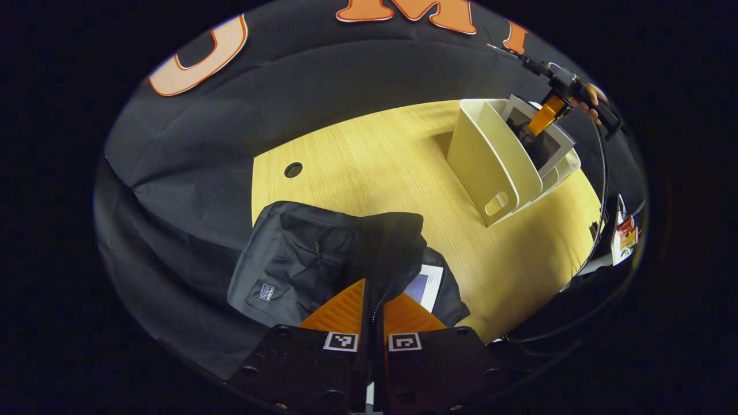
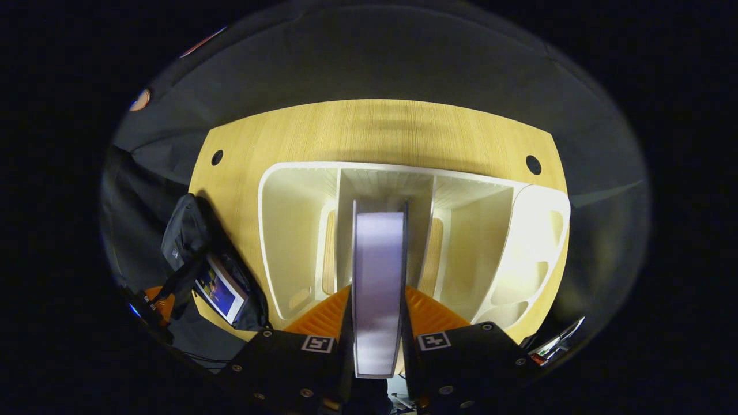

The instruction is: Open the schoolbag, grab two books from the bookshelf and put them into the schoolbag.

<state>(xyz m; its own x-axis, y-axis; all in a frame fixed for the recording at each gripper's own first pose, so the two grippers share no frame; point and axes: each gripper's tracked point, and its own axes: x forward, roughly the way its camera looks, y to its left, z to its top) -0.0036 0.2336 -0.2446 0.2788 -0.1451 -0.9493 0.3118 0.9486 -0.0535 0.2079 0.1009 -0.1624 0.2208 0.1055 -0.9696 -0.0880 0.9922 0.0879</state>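
Observation:
The black schoolbag (image 1: 300, 259) lies on the wooden table, and my left gripper (image 1: 369, 291) is shut on the zipped edge of its flap, holding it up. One book (image 1: 425, 286) with a blue cover lies inside the opening. At the far right stands the white bookshelf (image 1: 490, 167). My right gripper (image 2: 377, 297) is shut on a second book (image 2: 377, 271), seen edge-on, standing upright in the middle compartment of the bookshelf (image 2: 300, 230). In the left gripper view the right gripper (image 1: 545, 118) reaches into the shelf from above. The bag (image 2: 187, 233) and its book (image 2: 221, 288) sit at the left.
The wooden table (image 1: 375, 167) has a round cable hole (image 1: 293, 169) at its far left; a second cable hole (image 2: 533, 164) lies behind the shelf. The booth's black cloth surrounds the table. A cable (image 1: 599, 190) hangs from the right gripper, and small items (image 1: 625, 233) lie at the right edge.

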